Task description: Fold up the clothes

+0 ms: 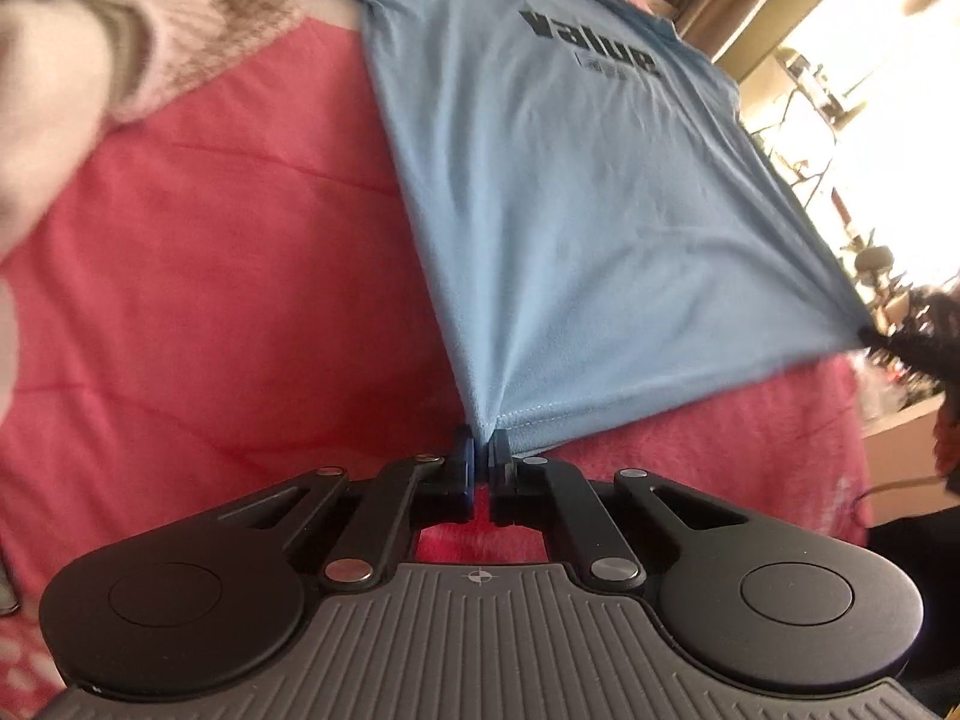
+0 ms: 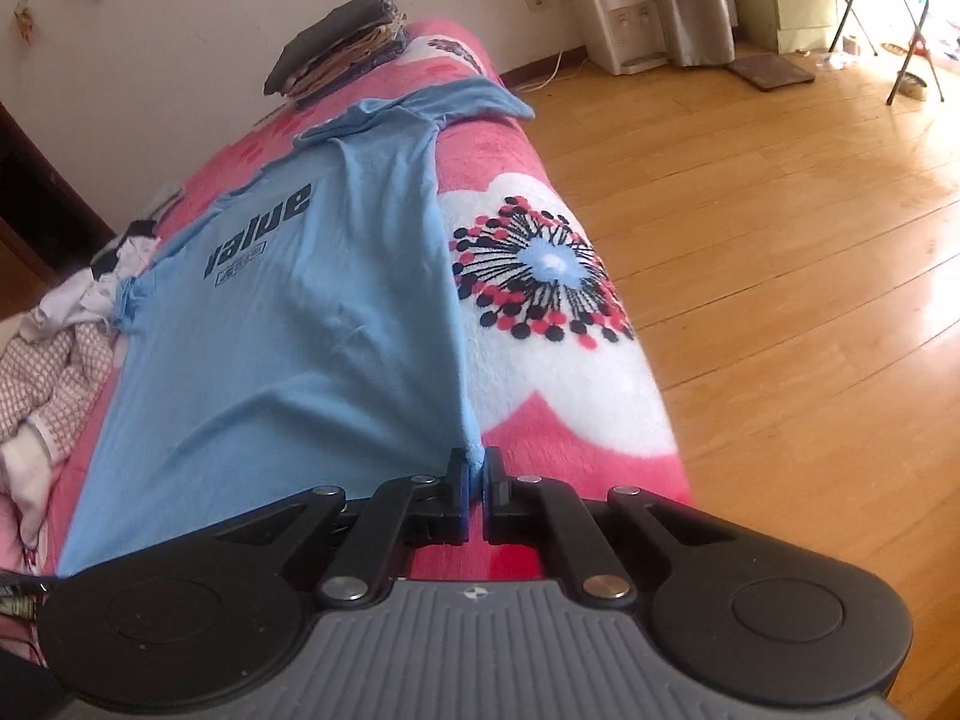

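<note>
Pink blanket (image 2: 576, 420) (flowered) bears blue T-shirt (image 2: 288, 324), folded stack (image 2: 342, 48).

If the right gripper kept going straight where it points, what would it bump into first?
Probably the blue T-shirt: the right gripper already pinches its hem corner, with the pink blanket underneath.

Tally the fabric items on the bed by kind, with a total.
Blue T-shirt: 1
Pink knit sweater: 1
Stack of folded clothes: 1
Crumpled white garment: 1
Pink blanket: 1
Total: 5
</note>
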`<state>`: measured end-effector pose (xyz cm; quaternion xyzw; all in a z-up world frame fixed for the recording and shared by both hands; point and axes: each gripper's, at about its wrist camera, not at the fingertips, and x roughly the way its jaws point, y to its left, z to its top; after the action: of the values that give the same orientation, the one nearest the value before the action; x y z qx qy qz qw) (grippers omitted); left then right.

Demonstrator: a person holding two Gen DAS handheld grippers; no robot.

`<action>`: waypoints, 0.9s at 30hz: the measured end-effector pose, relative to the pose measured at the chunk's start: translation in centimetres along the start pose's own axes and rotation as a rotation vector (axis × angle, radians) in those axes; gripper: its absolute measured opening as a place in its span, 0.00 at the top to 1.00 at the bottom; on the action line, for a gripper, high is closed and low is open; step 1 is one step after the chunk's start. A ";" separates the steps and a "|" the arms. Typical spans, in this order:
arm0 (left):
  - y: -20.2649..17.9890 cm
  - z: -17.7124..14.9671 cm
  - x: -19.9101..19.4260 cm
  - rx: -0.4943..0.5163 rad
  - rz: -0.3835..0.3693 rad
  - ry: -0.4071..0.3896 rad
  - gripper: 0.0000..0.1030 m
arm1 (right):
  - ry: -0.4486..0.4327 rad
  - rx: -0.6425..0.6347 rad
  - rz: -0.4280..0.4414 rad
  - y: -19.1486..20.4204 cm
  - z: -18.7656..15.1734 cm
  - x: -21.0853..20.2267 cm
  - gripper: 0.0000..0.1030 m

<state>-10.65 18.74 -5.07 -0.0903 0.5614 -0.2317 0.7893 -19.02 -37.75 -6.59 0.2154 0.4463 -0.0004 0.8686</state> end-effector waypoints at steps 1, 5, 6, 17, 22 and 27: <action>0.3 0.3 -0.5 -0.002 0.004 0.006 0.99 | 0.011 -0.011 -0.004 0.4 0.0 -0.5 0.97; 1.1 0.3 -1.4 0.027 0.008 0.079 0.99 | 0.084 -0.047 -0.007 1.6 -0.5 -1.7 0.97; 1.1 0.0 -1.6 0.047 0.013 0.100 0.99 | 0.106 -0.054 -0.015 1.8 -0.8 -1.9 0.97; 1.7 -5.0 0.4 0.125 0.033 0.286 0.99 | 0.316 -0.024 -0.116 0.1 -6.5 -2.6 0.97; 1.5 -4.7 3.1 0.207 0.088 0.368 0.95 | 0.379 -0.004 -0.139 -1.0 -7.4 -0.8 0.94; 1.5 -2.5 -0.5 0.262 0.163 0.268 0.71 | 0.307 -0.110 -0.170 -0.1 -6.0 -4.2 0.63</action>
<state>-12.76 20.58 -6.12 0.0906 0.6318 -0.2479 0.7288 -26.18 -36.41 -6.45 0.1266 0.5894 -0.0165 0.7977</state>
